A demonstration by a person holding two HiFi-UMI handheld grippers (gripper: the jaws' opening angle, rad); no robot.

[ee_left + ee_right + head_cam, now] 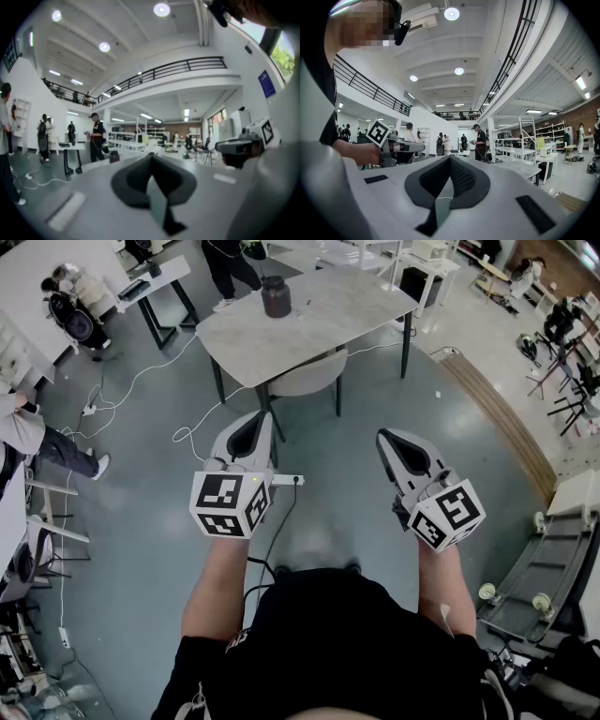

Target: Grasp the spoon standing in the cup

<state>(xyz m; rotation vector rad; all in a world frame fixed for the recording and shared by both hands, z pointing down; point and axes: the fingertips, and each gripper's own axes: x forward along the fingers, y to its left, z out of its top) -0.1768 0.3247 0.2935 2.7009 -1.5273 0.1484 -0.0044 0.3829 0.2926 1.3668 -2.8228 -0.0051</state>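
Note:
A dark cup [276, 296] stands near the far edge of a grey table [309, 320], well ahead of me; I cannot make out a spoon in it. In the left gripper view the cup [114, 156] is a small dark shape far off. I hold both grippers at waist height over the floor, far from the table. The left gripper [265, 418] has its jaws pressed together with nothing between them, as the left gripper view [151, 157] also shows. The right gripper [382, 437] is likewise shut and empty, its dark pads meeting in the right gripper view [450, 159].
A pale chair [309, 376] is tucked under the table's near side. White cables [141, 381] trail over the grey floor. People stand and sit at the left and beyond the table. A wheeled cart [544, 568] is at the right.

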